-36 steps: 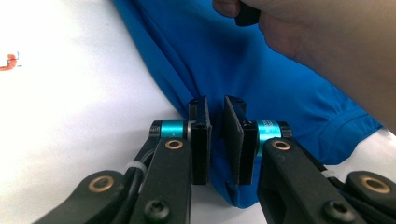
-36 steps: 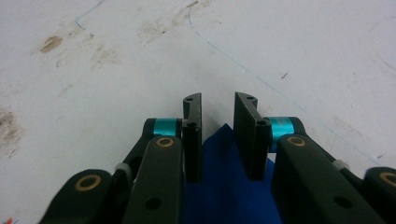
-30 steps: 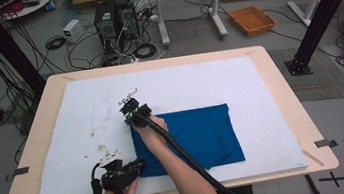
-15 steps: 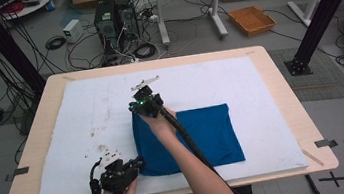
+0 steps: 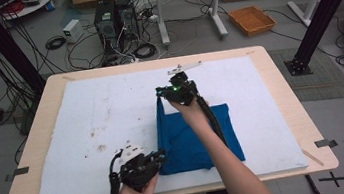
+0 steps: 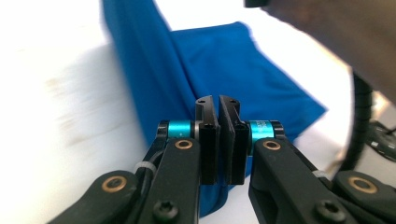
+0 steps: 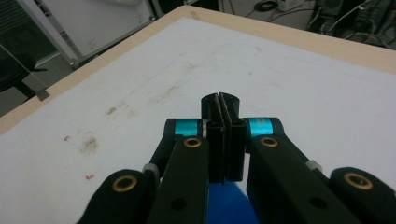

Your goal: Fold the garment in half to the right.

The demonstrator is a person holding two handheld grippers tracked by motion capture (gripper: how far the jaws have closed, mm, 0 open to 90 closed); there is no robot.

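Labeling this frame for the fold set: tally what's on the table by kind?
Blue cloth: 1
White mat: 1
Handheld grippers: 2, left gripper and right gripper, each with jaws shut on the blue cloth
Total: 4

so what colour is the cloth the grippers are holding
Solid blue cloth, no pattern; it shows best in the high view.

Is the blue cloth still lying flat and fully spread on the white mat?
No: in the high view the right gripper has lifted one corner of the blue cloth up and over, above the white mat.
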